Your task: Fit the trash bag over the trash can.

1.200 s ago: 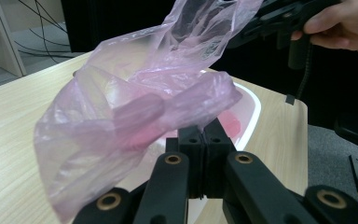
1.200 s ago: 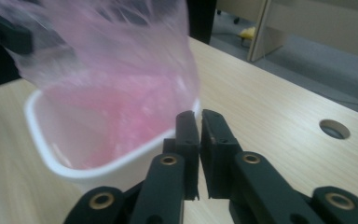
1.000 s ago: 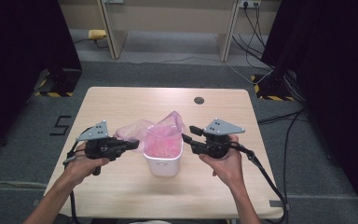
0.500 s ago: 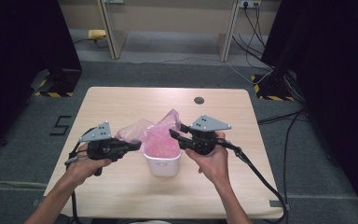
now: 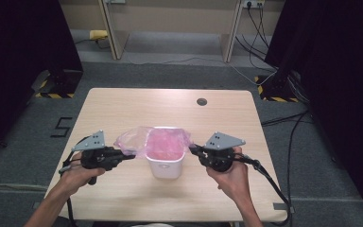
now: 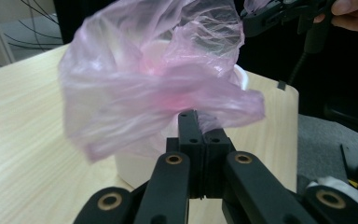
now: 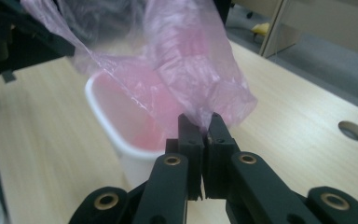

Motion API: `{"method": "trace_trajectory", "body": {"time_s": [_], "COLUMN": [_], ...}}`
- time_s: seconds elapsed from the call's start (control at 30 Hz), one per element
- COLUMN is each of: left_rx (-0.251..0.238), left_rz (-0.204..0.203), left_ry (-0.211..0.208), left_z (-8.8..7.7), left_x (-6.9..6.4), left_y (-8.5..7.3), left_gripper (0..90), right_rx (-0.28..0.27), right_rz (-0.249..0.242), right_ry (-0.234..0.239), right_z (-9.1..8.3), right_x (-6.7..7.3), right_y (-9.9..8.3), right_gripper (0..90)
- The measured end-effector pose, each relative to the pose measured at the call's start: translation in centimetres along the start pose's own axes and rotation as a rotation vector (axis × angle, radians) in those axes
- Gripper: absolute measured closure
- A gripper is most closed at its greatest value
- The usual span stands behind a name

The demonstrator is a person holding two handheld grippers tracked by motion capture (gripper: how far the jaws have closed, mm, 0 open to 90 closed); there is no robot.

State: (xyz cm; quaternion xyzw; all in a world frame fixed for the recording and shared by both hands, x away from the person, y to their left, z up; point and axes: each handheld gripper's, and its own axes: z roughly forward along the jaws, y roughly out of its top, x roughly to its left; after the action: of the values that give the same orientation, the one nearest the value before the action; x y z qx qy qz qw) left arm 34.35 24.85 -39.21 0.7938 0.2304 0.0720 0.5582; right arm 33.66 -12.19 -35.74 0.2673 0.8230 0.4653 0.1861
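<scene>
Left hand-held gripper (image 5: 131,156) clamped on the left edge of one pink plastic bag (image 5: 163,141). Bag lines one white bin (image 5: 166,165) mid-table (image 5: 123,109). Right hand-held gripper (image 5: 192,149): jaws just closed, pinching the bag's right edge. Two grippers total.

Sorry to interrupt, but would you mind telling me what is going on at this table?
A person is lining a small white bin with a pink bag. The left gripper is shut on the bag's edge on one side of the bin. The right gripper has just been closing and now pinches the opposite edge. The bag hangs loosely over the bin's mouth, which stands on the table.
</scene>
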Motion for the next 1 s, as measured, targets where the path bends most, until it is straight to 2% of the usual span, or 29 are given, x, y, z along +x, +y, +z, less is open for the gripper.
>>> {"method": "trace_trajectory", "body": {"time_s": [0.07, 0.13, 0.3, 0.4, 0.5, 0.63, 0.73, 0.77, 0.83, 0.87, 0.93, 1.0], "left_rx": [0.018, 0.030, 0.055, 0.073, 0.092, 0.104, 0.107, 0.104, 0.103, 0.099, 0.087, 0.076], "left_rz": [0.016, 0.018, 0.010, 0.024, 0.032, 0.024, 0.027, 0.030, 0.034, 0.033, 0.048, 0.059], "left_ry": [-0.007, -0.010, -0.025, -0.027, -0.008, 0.021, 0.046, 0.051, 0.051, 0.054, 0.079, 0.089], "left_z": [0.0, 0.0, 0.4, 0.6, 0.9, 1.4, 1.6, 1.5, 1.3, 1.1, 0.6, 0.0], "left_x": [-0.4, -0.5, -0.6, -0.8, -0.5, 0.2, 0.4, 0.4, 0.2, 0.1, -0.1, -0.2], "left_y": [-0.4, -0.8, -1.8, -2.1, -2.3, -2.6, -2.7, -2.7, -2.6, -2.5, -2.4, -2.3], "left_gripper": [89.4, 89.5, 89.4, 89.5, 89.4, 89.3, 88.1, 85.5, 79.5, 75.0, 60.2, 53.4], "right_rx": [0.023, 0.017, 0.045, 0.085, 0.098, 0.134, 0.118, 0.106, 0.100, 0.118, 0.111, 0.102], "right_rz": [-0.016, 0.002, 0.022, 0.005, 0.005, 0.009, 0.027, 0.028, 0.032, 0.030, 0.029, 0.021], "right_ry": [-0.002, 0.025, 0.045, 0.027, 0.030, 0.007, 0.009, 0.008, 0.011, 0.025, 0.012, 0.020], "right_z": [-0.4, -0.8, -0.5, -0.2, 0.3, 1.4, 1.7, 1.7, 1.4, 1.2, 0.7, 0.1], "right_x": [0.5, 0.8, 1.0, 1.1, 1.1, 0.3, -0.1, -0.1, -0.1, -0.2, -0.3, -0.4], "right_y": [-0.6, -1.1, -2.5, -3.2, -3.5, -4.4, -4.8, -4.8, -4.8, -4.7, -4.7, -4.6], "right_gripper": [88.2, 88.2, 88.3, 88.5, 88.5, 88.5, 87.8, 84.7, 71.8, 63.7, 55.7, 47.5]}}
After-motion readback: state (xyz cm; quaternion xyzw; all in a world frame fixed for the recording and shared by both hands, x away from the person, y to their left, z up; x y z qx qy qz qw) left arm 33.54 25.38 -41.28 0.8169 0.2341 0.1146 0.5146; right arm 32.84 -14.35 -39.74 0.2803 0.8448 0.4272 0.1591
